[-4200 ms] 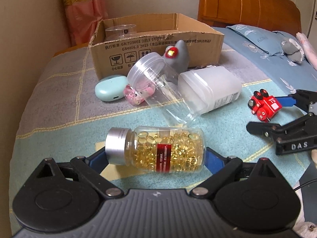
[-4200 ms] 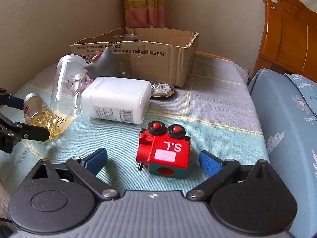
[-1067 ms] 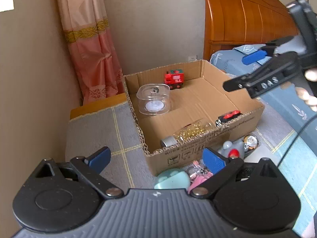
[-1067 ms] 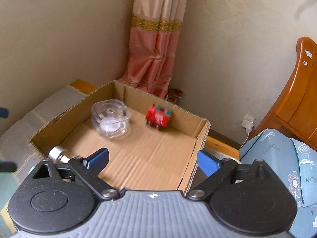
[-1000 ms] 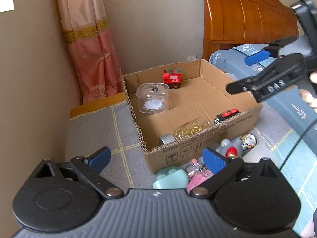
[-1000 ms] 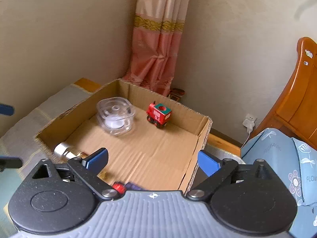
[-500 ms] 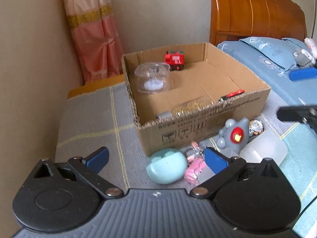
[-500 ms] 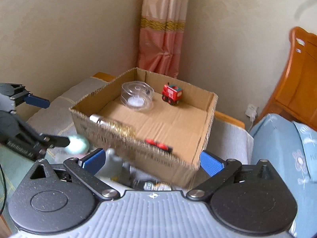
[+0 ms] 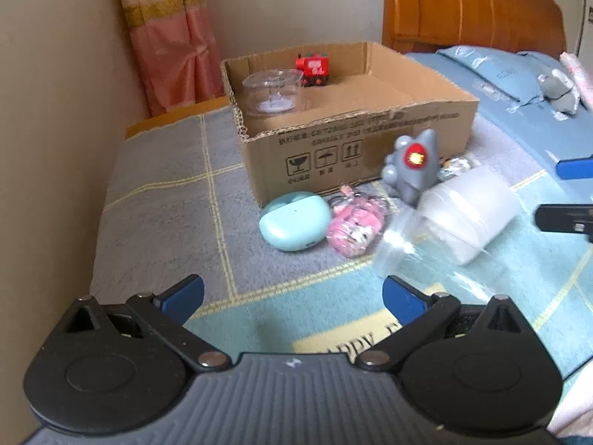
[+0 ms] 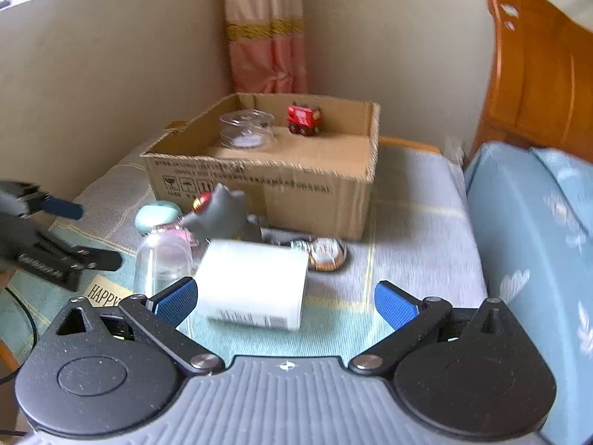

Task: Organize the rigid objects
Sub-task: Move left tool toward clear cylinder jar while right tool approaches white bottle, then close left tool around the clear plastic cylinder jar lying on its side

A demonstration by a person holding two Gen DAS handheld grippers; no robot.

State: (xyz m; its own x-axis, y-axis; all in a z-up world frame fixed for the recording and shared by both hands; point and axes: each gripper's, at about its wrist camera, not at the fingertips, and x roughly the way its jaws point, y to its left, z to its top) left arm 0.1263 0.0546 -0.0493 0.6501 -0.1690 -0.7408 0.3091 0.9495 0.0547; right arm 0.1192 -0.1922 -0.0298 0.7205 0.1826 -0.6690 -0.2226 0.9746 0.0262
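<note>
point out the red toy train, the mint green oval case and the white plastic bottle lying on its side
red toy train (image 9: 312,67), left wrist view, on its red body
mint green oval case (image 9: 294,220), left wrist view, on its rounded lid
white plastic bottle (image 10: 255,282), right wrist view, on its side wall

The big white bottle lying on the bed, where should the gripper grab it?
Probably across its flat sides at mid-body. The white bottle lies on its side, bottom end toward the open right gripper, so come from this end, one jaw on each side.
</note>
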